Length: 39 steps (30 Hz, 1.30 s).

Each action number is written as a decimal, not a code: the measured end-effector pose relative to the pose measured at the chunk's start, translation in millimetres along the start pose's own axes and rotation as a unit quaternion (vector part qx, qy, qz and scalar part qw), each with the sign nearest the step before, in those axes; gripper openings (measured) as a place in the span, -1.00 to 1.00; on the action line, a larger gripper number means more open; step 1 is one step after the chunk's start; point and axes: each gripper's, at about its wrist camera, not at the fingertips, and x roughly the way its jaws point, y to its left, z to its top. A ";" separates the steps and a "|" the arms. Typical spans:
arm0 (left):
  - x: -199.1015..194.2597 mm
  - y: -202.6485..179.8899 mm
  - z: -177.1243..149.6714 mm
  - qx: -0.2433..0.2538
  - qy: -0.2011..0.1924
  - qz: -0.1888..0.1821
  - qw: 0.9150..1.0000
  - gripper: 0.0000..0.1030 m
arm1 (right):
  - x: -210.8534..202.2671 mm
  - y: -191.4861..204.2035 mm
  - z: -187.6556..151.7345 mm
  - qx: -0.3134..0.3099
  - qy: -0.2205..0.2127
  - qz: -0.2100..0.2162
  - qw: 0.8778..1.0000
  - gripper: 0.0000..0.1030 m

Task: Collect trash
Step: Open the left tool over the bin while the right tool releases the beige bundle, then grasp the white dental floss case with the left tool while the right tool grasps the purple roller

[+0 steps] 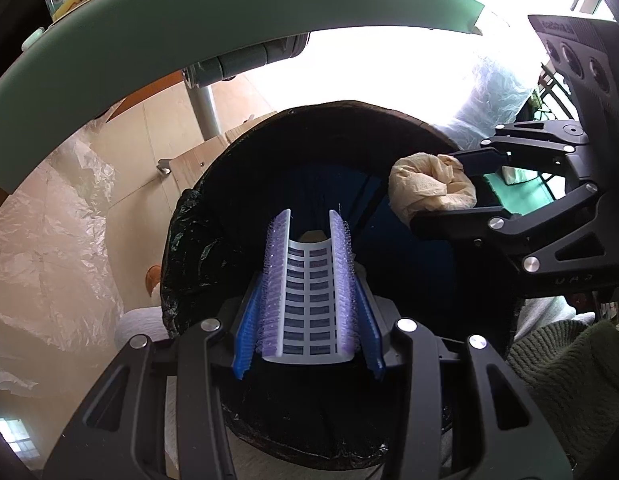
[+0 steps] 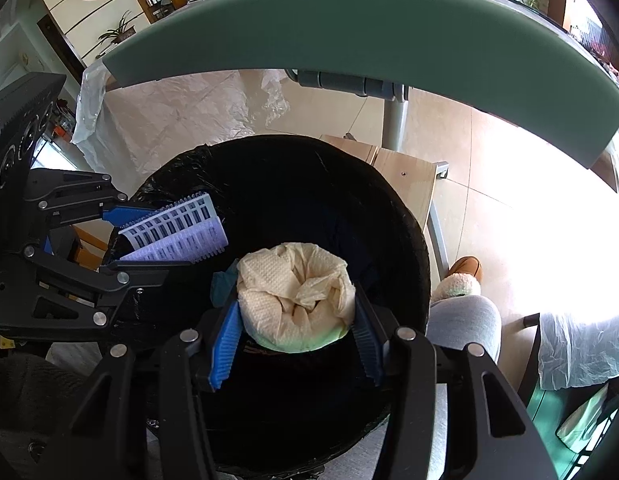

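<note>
A bin lined with a black bag (image 1: 189, 240) (image 2: 389, 208) gapes under both grippers. My left gripper (image 1: 310, 276) (image 2: 157, 240) is shut on a white and purple ribbed plastic strip (image 1: 309, 320) (image 2: 177, 228), which hangs over the bin's mouth. My right gripper (image 2: 295, 304) (image 1: 433, 188) is shut on a crumpled beige paper towel wad (image 2: 293, 288) (image 1: 425, 192), with both blue pads (image 2: 225, 340) against its sides, also above the opening. The bin's inside is dark, and a bit of teal material (image 2: 221, 288) shows beside the wad.
The green table edge (image 1: 229, 20) (image 2: 349, 40) arches overhead on a grey leg (image 2: 393, 120). A wooden board (image 2: 405, 176) leans behind the bin. Clear plastic sheeting (image 1: 49, 240) covers the tiled floor. A person's grey-clad knee (image 2: 465, 320) and a tan slipper (image 2: 465, 272) sit right of the bin.
</note>
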 end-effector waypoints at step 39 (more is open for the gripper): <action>-115.4 26.0 69.0 -0.088 -0.166 0.061 0.980 0.88 | -125.2 -27.4 94.7 -0.020 -0.192 -0.093 0.977 0.79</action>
